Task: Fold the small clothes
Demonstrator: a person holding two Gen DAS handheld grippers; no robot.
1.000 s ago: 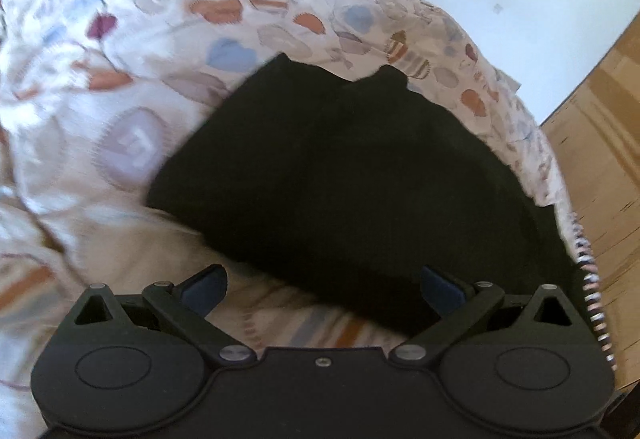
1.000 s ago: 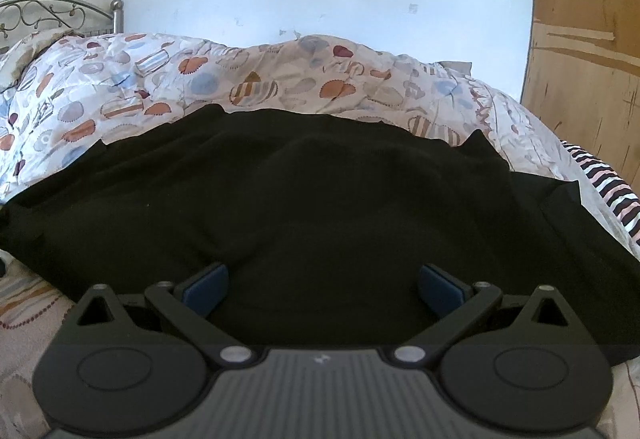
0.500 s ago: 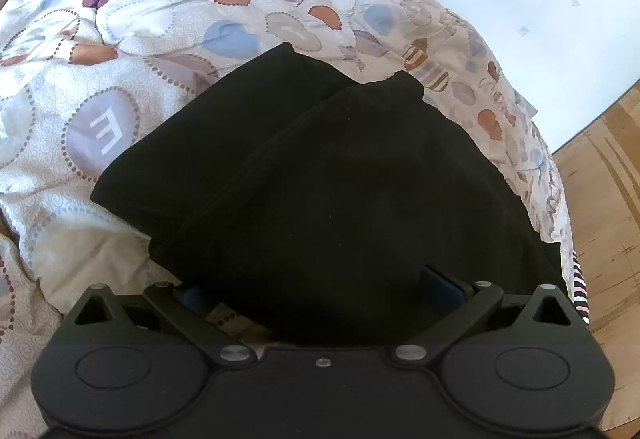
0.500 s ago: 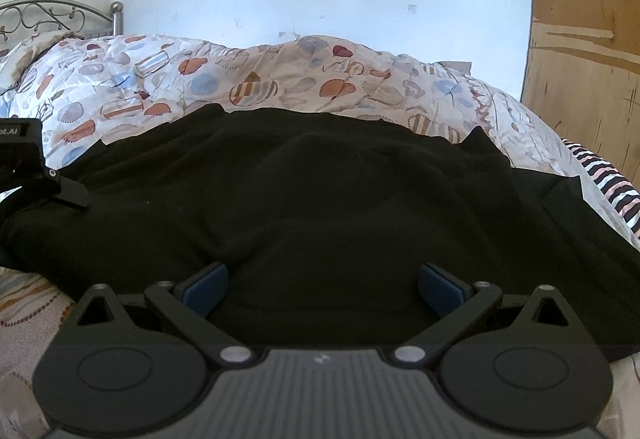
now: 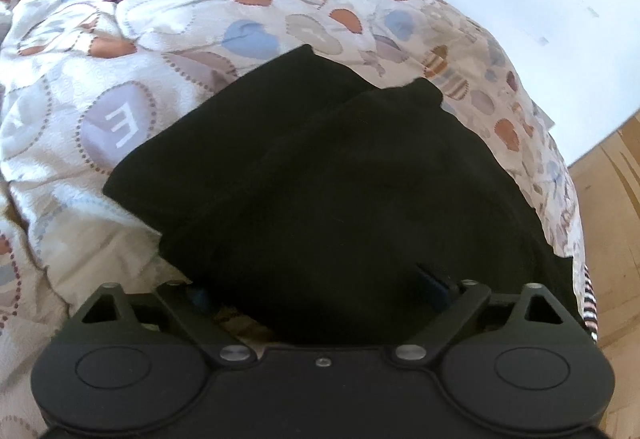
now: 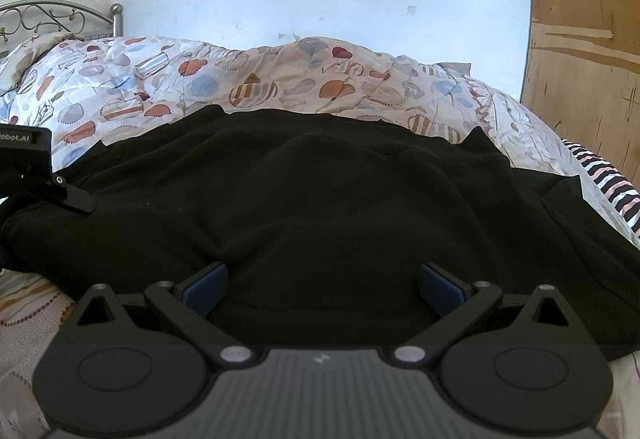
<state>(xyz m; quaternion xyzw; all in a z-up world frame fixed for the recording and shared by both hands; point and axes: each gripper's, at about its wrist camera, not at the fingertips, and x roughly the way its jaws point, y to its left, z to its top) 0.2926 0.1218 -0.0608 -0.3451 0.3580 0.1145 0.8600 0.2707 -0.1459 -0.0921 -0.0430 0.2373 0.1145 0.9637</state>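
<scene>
**Careful: L gripper closing on garment edge**

Now your L gripper (image 5: 316,287) has just been closing, w/ the near-left corner of the black garment (image 5: 320,175) between its jaws; pads not seen pressing yet. R gripper (image 6: 322,289) is released, spread wide over the near hem. Garment lies part-folded on the quilt (image 5: 120,79). Risk: you pinch quilt along w/ cloth, or catch only one layer, so the fold skews when lifted.

support: bed (image 6: 100,79) | cover: patterned quilt (image 5: 160,39) | on it: black garment (image 5: 340,179)
</scene>
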